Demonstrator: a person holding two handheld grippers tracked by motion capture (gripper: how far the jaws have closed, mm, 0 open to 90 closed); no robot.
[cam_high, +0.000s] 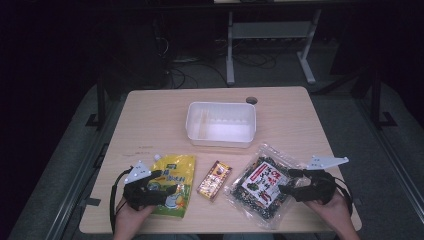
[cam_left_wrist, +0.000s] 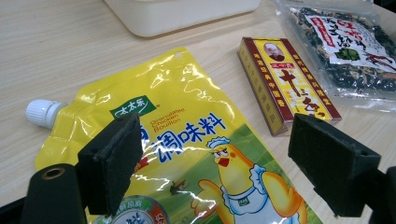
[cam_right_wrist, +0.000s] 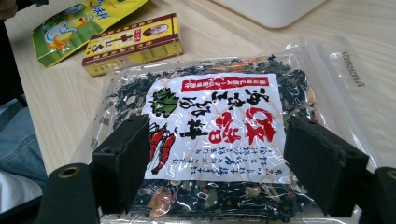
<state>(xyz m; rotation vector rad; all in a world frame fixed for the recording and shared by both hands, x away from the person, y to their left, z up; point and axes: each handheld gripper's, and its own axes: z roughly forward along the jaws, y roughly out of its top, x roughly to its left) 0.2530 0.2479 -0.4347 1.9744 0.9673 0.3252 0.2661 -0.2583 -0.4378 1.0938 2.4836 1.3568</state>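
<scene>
A yellow seasoning pouch (cam_high: 174, 183) (cam_left_wrist: 182, 140) with a white cap lies flat at the table's front left. My left gripper (cam_high: 167, 191) (cam_left_wrist: 219, 172) hovers over its lower part, jaws wide apart and empty. To its right lies a small red-and-yellow box (cam_high: 214, 180) (cam_left_wrist: 285, 81) (cam_right_wrist: 133, 43). A clear bag of dark dried seaweed (cam_high: 264, 185) (cam_right_wrist: 210, 140) with a white-and-red label lies at the front right. My right gripper (cam_high: 286, 186) (cam_right_wrist: 215, 172) sits over that bag's near edge, open, nothing pinched.
A white plastic tub (cam_high: 221, 124) (cam_left_wrist: 177, 14) stands empty behind the three items, mid-table. A round cable hole (cam_high: 251, 100) sits near the far edge. Dark floor, cables and desk legs lie beyond the table.
</scene>
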